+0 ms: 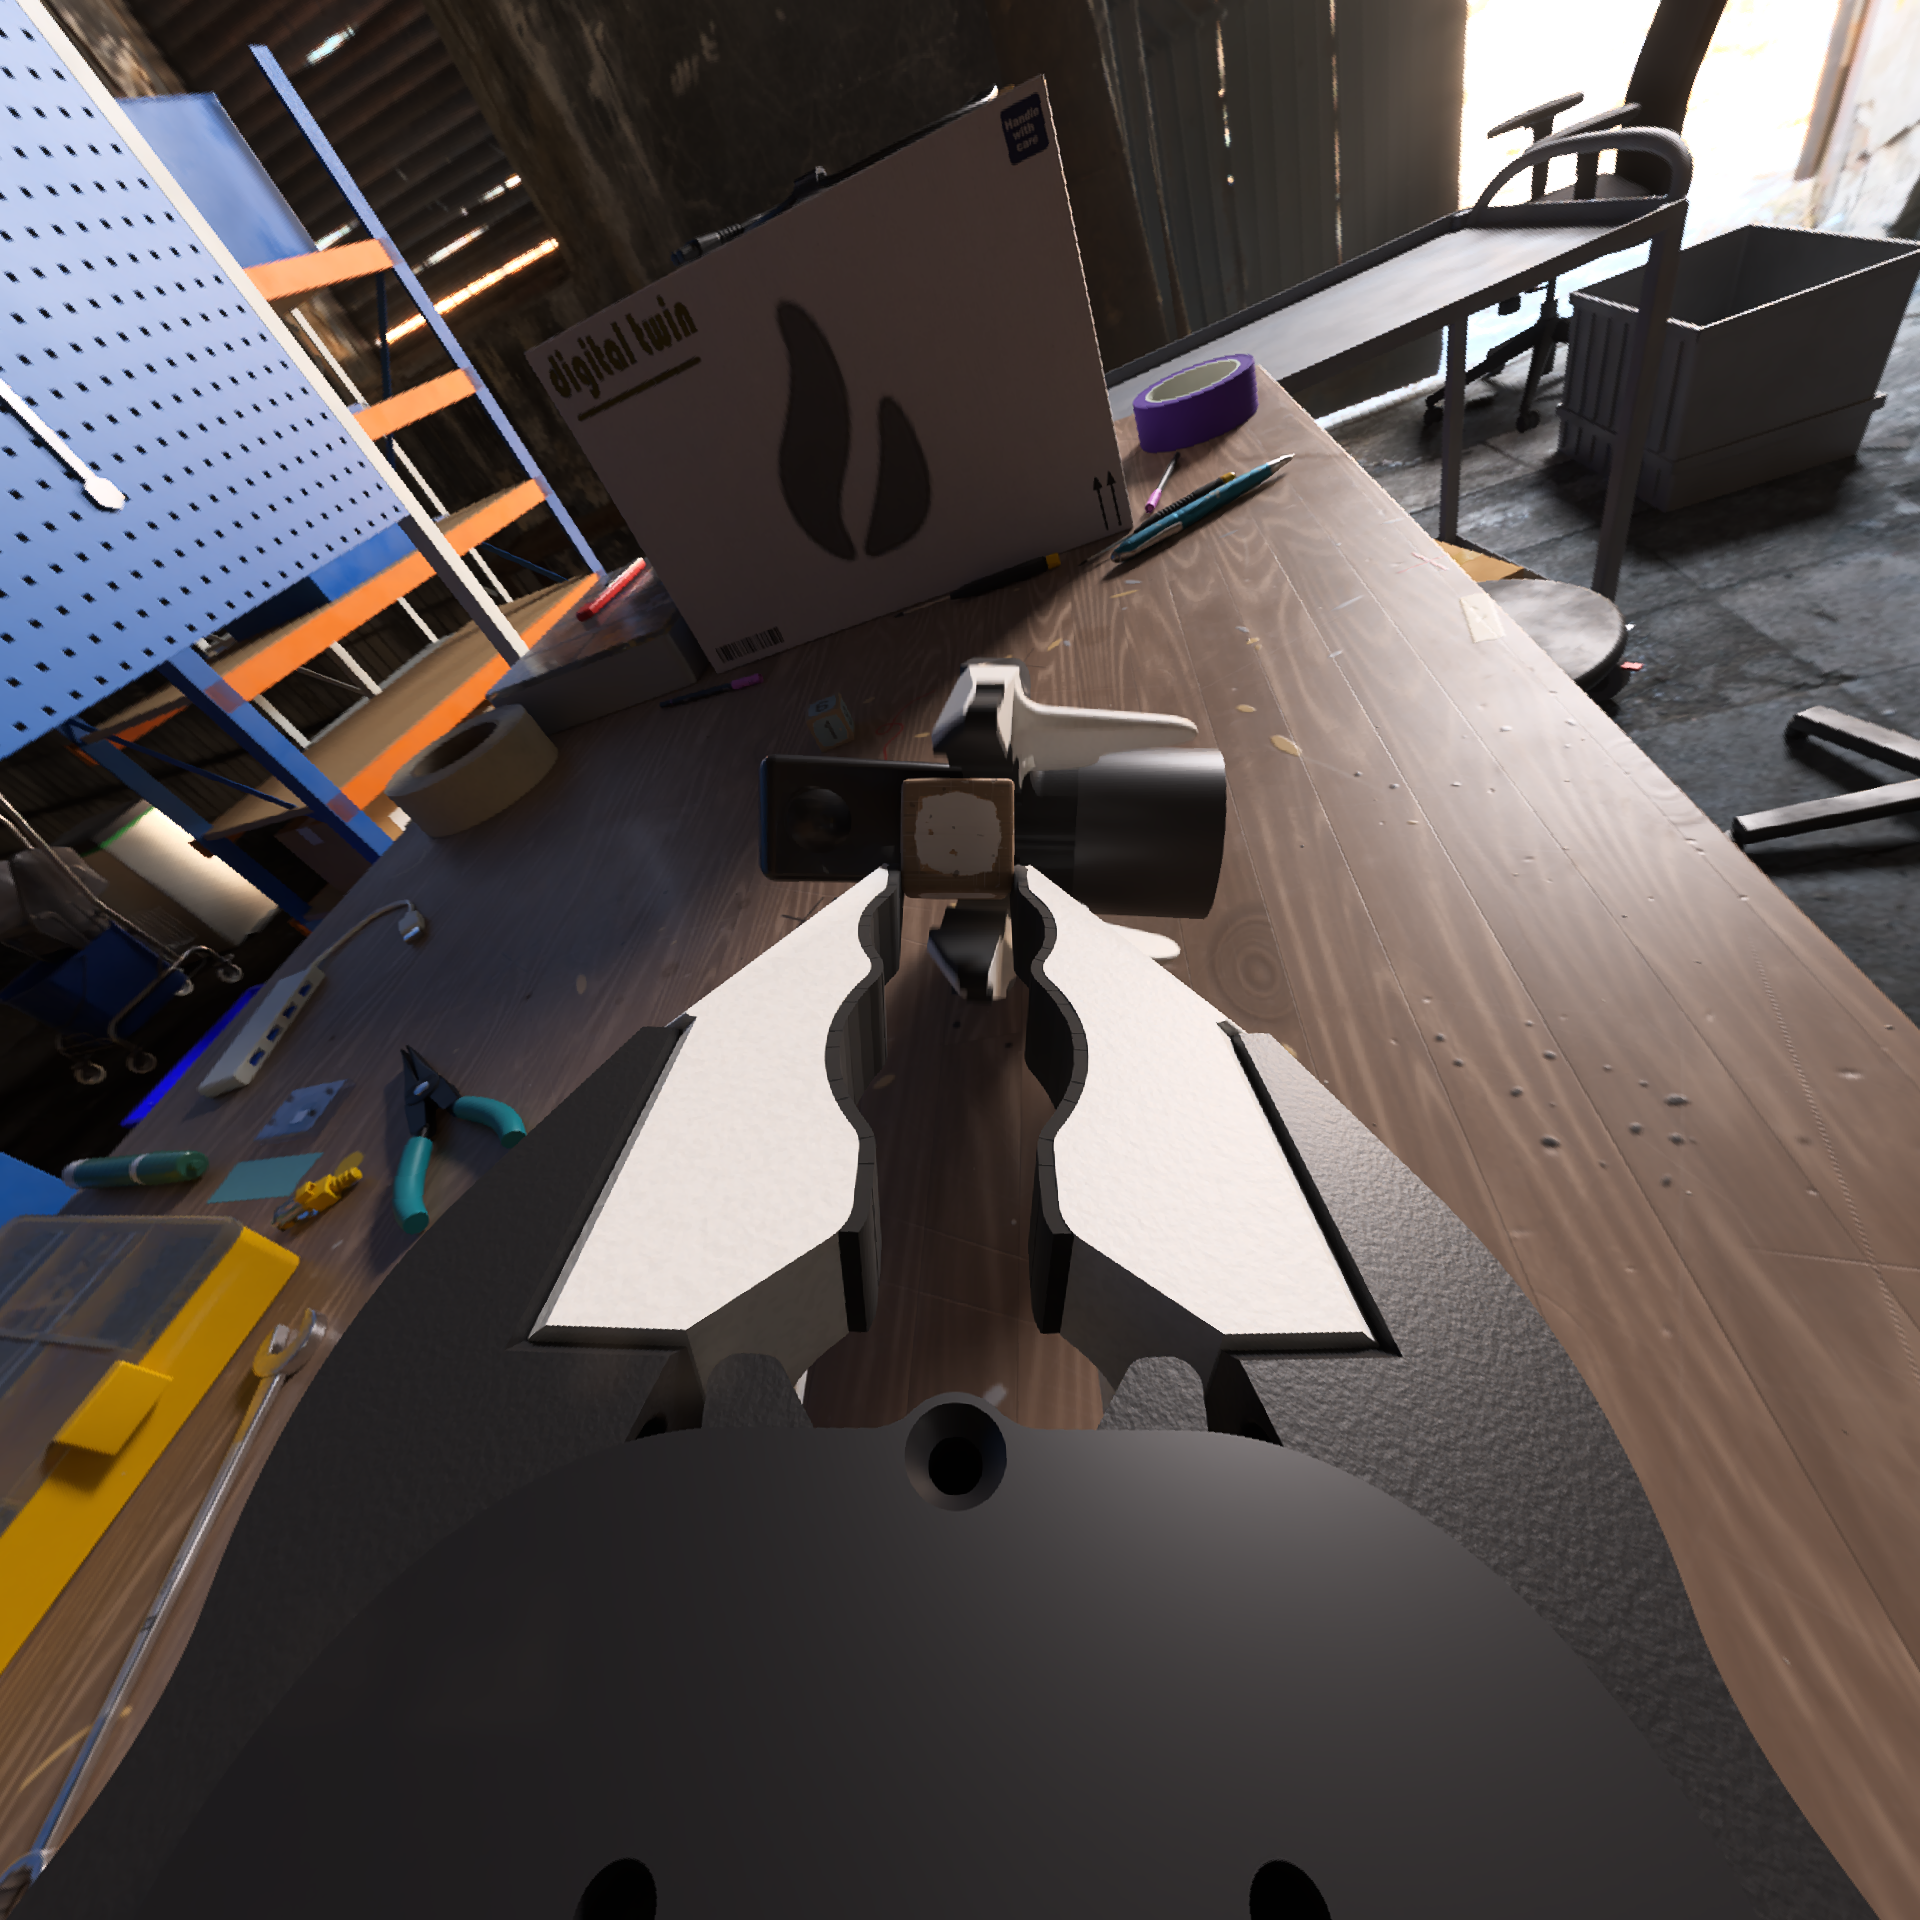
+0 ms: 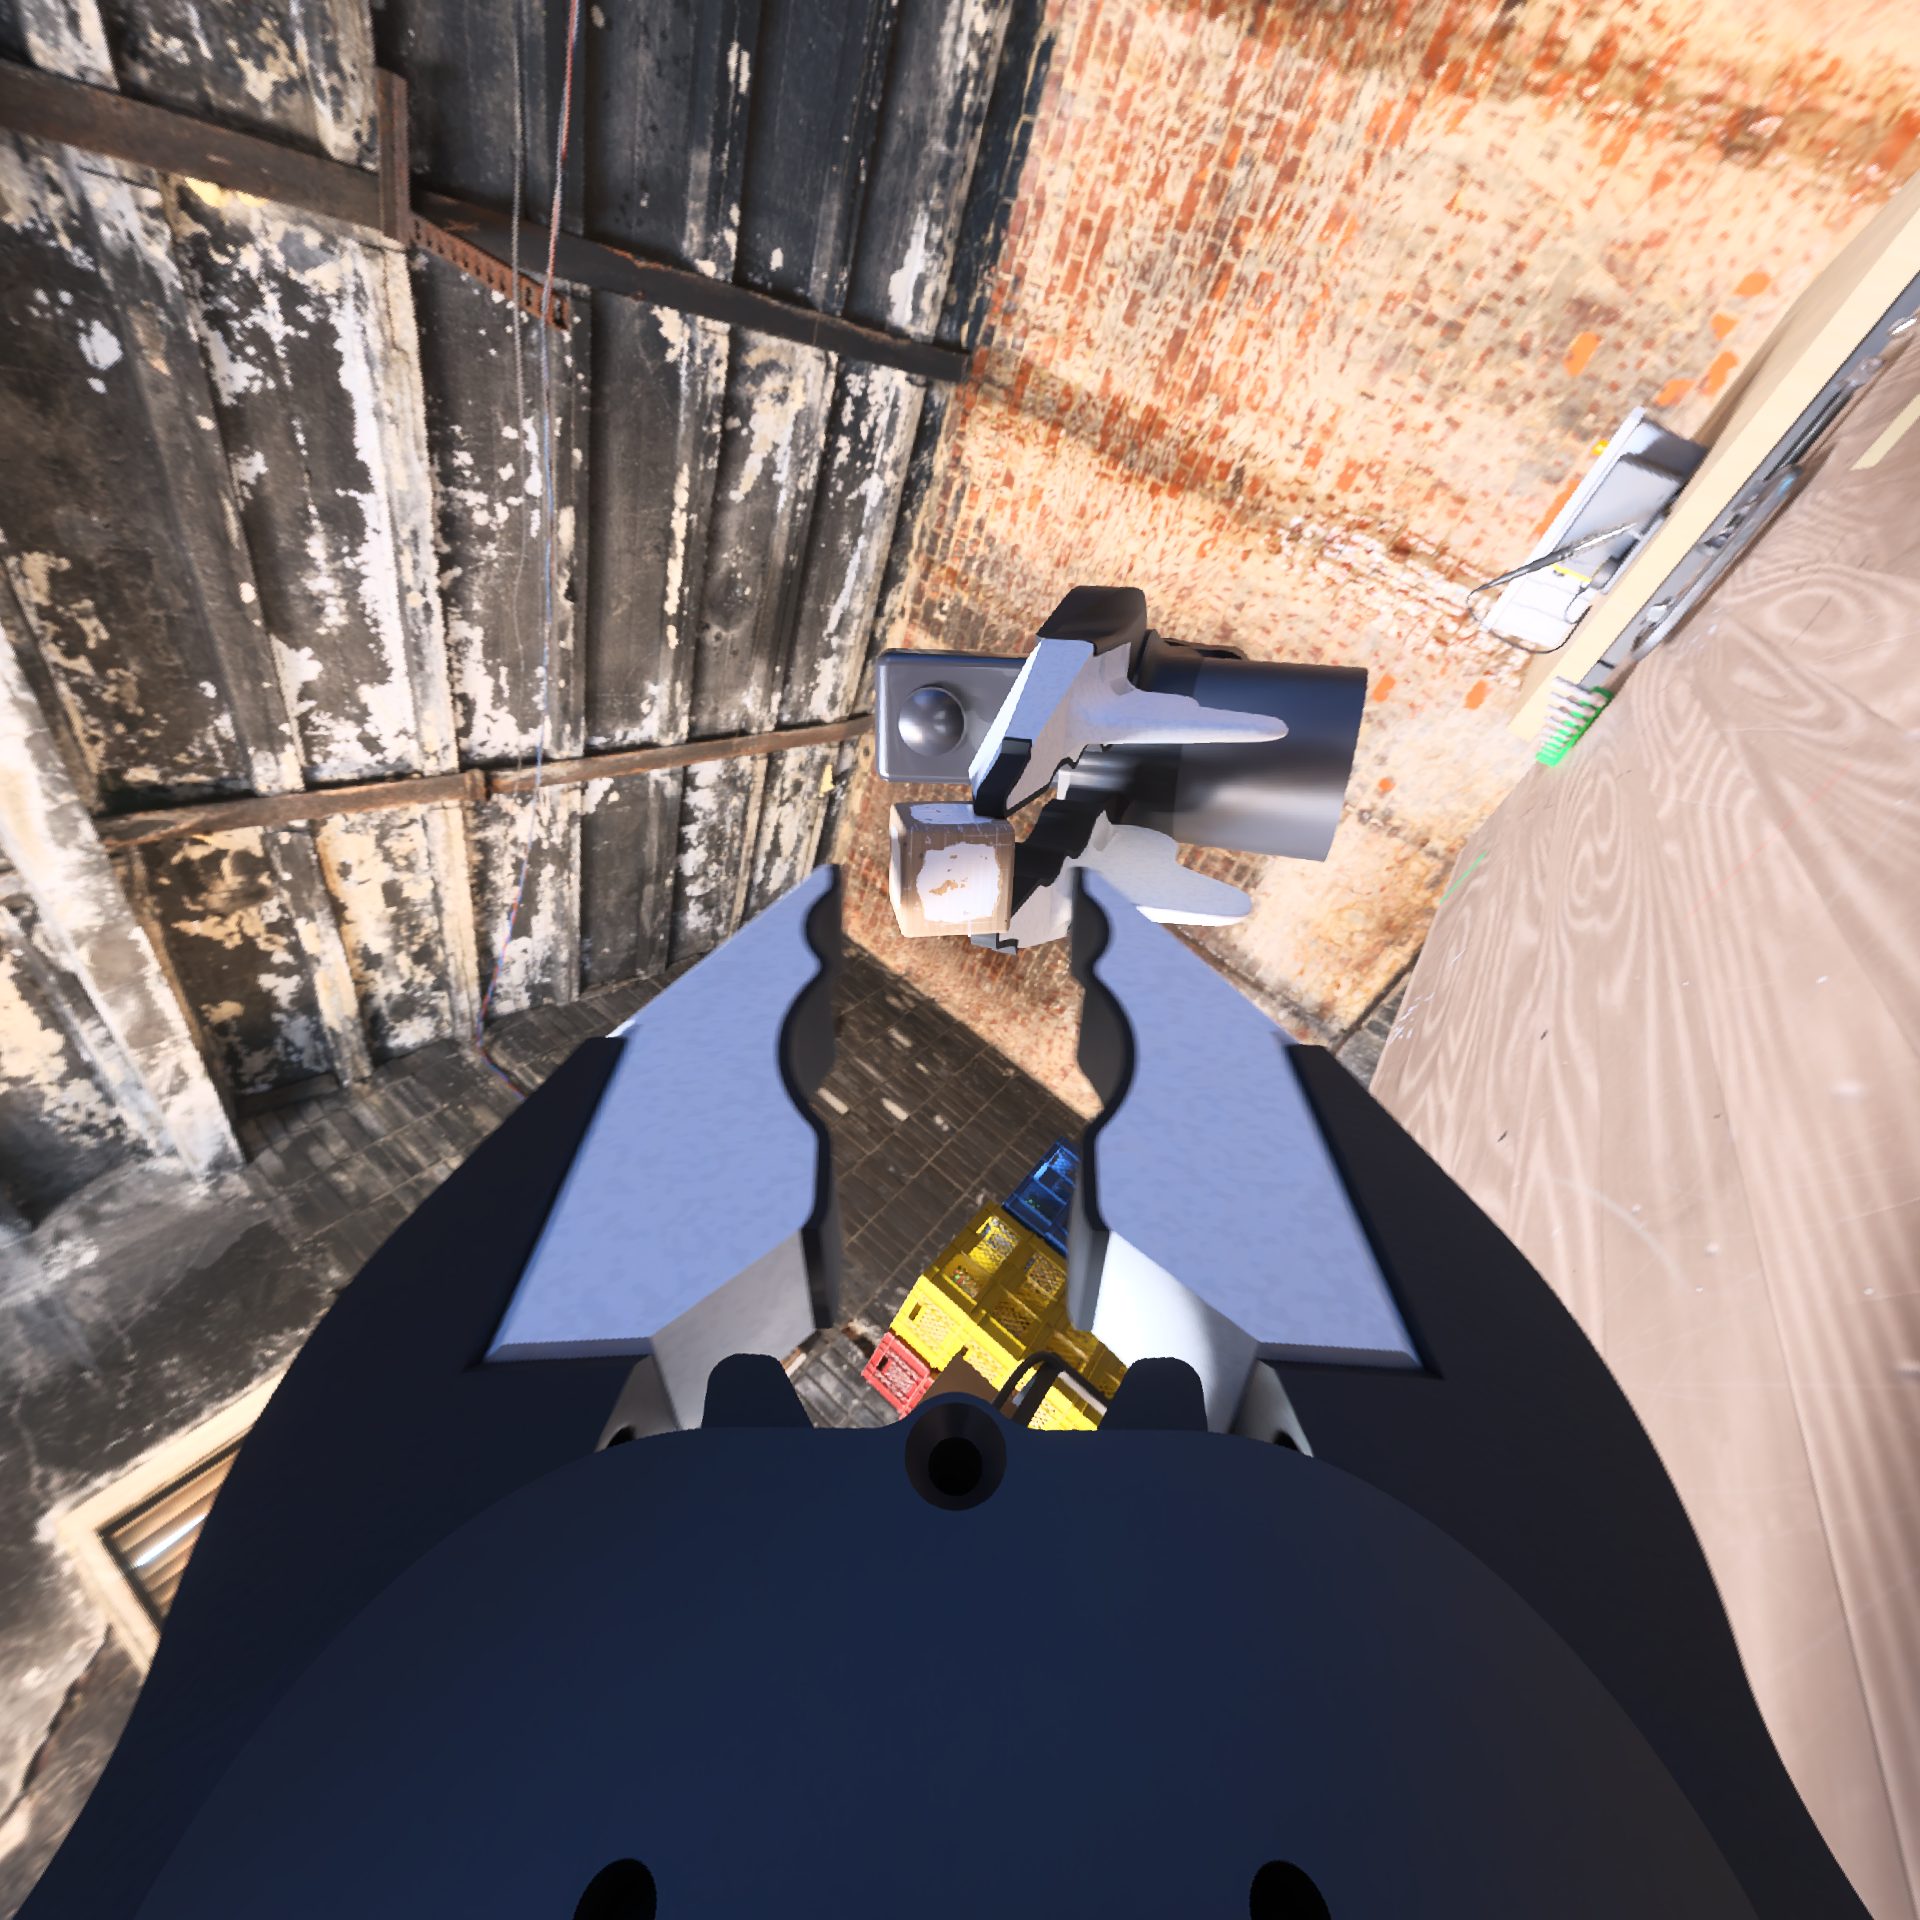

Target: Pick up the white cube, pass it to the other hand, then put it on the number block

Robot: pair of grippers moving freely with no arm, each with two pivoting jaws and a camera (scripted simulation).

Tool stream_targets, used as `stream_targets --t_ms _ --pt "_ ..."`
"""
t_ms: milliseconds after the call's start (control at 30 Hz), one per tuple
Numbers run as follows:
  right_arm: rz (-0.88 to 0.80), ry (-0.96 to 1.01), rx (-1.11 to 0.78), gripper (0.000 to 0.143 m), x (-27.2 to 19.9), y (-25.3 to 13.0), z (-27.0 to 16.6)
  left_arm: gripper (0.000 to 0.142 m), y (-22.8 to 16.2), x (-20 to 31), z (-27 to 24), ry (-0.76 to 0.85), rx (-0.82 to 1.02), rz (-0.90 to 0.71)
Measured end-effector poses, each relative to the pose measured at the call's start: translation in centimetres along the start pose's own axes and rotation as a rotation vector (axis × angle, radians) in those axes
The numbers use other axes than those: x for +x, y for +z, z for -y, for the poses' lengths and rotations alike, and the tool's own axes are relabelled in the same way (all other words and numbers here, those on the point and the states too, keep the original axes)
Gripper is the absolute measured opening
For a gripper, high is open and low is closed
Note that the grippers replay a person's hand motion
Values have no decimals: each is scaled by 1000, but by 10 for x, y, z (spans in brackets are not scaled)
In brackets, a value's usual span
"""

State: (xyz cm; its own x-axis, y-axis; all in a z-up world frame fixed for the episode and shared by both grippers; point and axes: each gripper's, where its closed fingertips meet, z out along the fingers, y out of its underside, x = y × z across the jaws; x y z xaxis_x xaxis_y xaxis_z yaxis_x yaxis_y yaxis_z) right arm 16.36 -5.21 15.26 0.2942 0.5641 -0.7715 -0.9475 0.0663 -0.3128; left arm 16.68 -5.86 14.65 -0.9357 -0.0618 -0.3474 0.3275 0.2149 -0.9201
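The white cube, with worn paint and brown edges, is up in the air above the wooden table. My left gripper is shut on it at the fingertips. My right gripper is open and faces the left one, turned a quarter turn. Its fingers stand above and below the cube without closing on it. In the right wrist view the cube sits level with my right fingertips, held by the left gripper's fingers. The small pale number block rests on the table beyond the grippers.
A big cardboard box stands at the back, with purple tape and pens to its right. A beige tape roll, pliers, a USB hub and a yellow toolbox lie left. The table edge runs along the right.
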Motion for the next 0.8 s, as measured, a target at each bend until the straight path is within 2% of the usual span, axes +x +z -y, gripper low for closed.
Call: stream_targets --t_ms 33,67,100,200,233,333,400,500,567,700,800 --pt "8 5 -7 29 -2 0 -1 20 2 0 0 7 3 8" --pt "12 9 -10 23 -3 -1 -1 20 3 0 0 11 2 25" --pt "-3 -6 -9 23 -2 -2 0 21 4 -2 -1 6 -10 57" --pt "-76 -76 -6 23 -3 -9 -1 67 -4 -7 -9 -47 -86 209" --pt "-82 -91 6 23 -6 -12 0 74 -10 -4 -13 -70 -106 234" --pt "-201 -209 27 23 -8 -28 3 79 -32 8 -25 -242 -112 317" --pt "-356 -337 20 23 -4 -42 7 89 -41 27 -24 -354 -48 279" --pt "-632 -575 20 23 0 -68 6 90 -53 46 -23 -467 34 235" --pt "-771 -708 69 23 -1 -87 1 88 -60 47 -30 -463 4 274" --pt "-823 -770 147 23 -17 -100 0 80 -68 35 -46 -371 -78 390" --pt "-895 -859 154 23 -30 -108 10 74 -68 31 -54 -405 -84 411"
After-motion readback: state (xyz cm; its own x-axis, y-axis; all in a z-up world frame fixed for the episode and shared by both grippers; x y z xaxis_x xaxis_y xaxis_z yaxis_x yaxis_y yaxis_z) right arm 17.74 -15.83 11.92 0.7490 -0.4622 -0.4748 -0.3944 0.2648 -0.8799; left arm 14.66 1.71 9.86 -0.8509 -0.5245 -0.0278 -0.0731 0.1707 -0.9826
